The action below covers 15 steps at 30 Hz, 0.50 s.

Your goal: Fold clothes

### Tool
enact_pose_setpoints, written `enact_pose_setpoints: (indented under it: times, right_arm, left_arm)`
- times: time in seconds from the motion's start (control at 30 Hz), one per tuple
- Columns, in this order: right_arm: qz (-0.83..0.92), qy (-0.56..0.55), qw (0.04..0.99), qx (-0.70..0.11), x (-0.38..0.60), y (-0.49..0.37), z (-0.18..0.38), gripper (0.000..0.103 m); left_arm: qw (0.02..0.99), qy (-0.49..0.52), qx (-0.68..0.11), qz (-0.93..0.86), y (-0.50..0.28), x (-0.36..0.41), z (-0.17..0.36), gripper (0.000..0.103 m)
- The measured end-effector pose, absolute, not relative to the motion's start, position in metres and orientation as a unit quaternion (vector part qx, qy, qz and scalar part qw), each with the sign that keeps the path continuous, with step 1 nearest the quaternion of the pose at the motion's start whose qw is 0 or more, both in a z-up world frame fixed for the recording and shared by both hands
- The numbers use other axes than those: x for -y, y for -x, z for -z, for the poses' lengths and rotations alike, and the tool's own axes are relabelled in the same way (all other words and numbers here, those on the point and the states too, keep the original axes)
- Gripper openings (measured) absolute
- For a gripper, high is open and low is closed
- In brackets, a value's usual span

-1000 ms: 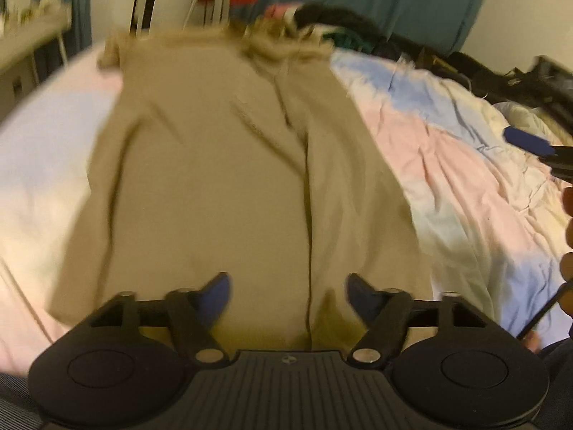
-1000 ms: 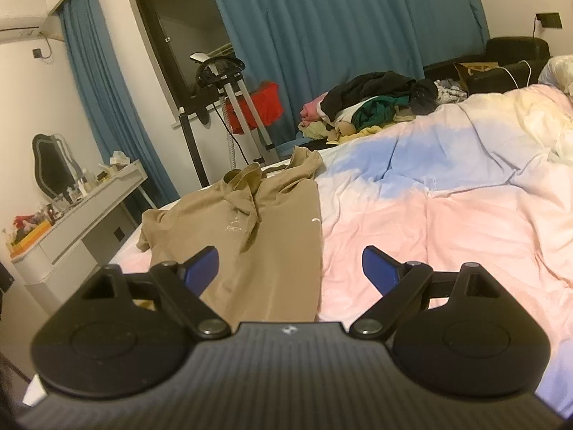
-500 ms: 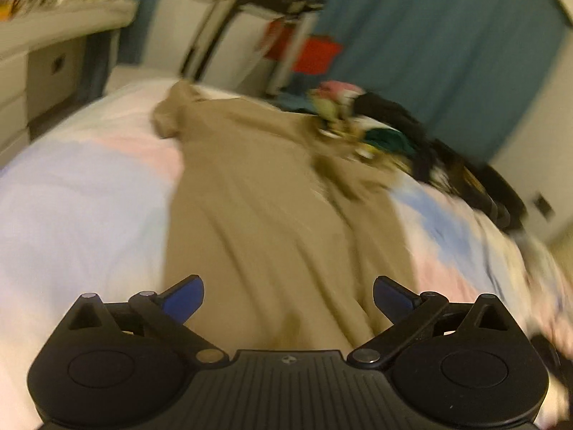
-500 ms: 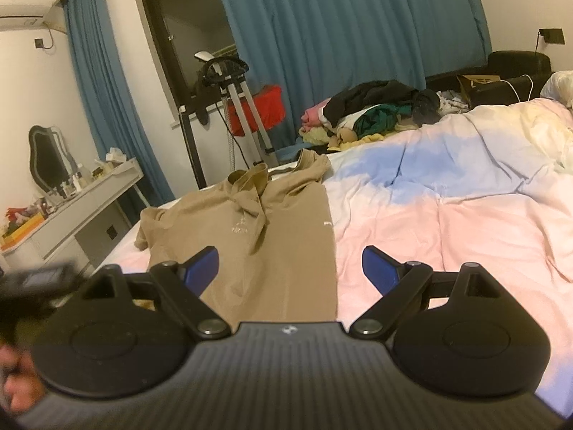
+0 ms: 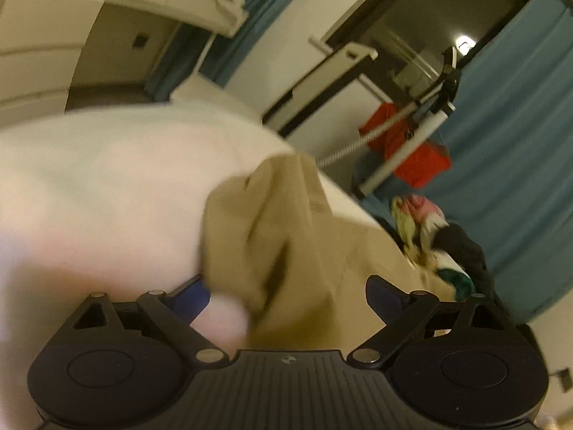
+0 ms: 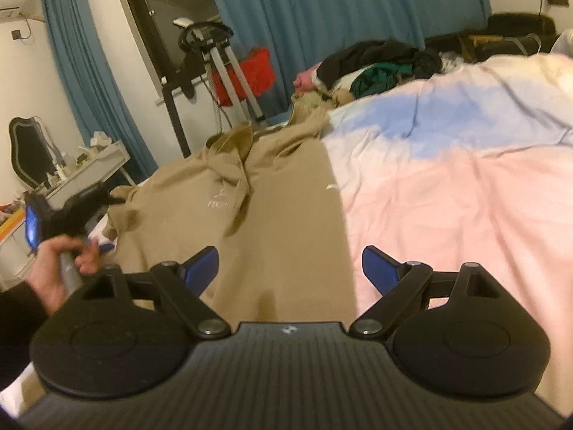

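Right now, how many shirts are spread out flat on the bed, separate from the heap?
1. A tan shirt lies spread on the bed's left side, ahead of both open grippers. The clothes pile at the far edge may hide more shirts.

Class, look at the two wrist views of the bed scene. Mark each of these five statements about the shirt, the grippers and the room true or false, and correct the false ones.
1. The tan shirt lies spread on the bed cover. True.
2. The right gripper is clamped on the shirt. False: its fingers are apart and hold nothing.
3. The left gripper is open, facing a sleeve. True.
4. The curtains are red. False: they are blue.
5. A pile of clothes sits at the bed's far end. True.
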State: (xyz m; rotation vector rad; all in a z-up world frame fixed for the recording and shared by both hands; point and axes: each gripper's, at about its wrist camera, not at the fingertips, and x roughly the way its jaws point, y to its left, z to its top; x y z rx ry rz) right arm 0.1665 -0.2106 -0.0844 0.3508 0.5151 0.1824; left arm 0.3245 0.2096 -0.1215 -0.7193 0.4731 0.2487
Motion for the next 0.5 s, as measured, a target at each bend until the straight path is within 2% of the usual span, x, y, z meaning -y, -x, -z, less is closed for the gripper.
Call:
enact_pose_setpoints:
  times: [0.07,0.13,0.17,0.2,0.23,0.27,0.5]
  right_arm:
    - [-0.094,-0.168,0.948,-0.252,0.205,-0.176,0.089,0.088]
    - [-0.097,-0.164,0.949,-0.252,0.2,-0.185,0.093,0.088]
    - [-0.098,-0.163,0.949,-0.253,0.199,-0.189,0.095,0.088]
    - [-0.099,-0.162,0.949,-0.253,0.197,-0.193,0.096,0.088]
    - [-0.099,-0.163,0.948,-0.254,0.197,-0.196,0.097,0.088]
    - [-0.099,-0.168,0.947,-0.255,0.197,-0.199,0.097,0.088]
    - [-0.085,-0.207,0.941,-0.253,0.214,-0.192,0.089,0.088]
  left_arm:
    - [0.907,0.329,-0.226,-0.133,-0.347,-0.21,0.122,0.08]
    - [0.911,0.31,-0.23,-0.144,-0.369,-0.21,0.122,0.058]
    - [0.913,0.293,-0.239,-0.152,-0.38,-0.206,0.118,0.037]
    - [0.915,0.275,-0.247,-0.16,-0.391,-0.202,0.115,0.021]
    - [0.916,0.257,-0.256,-0.168,-0.402,-0.199,0.112,0.012]
    - [0.922,0.231,-0.261,-0.169,-0.411,-0.194,0.105,0.008]
    - [0.961,0.01,-0.25,-0.115,-0.418,-0.086,0.033,0.007]
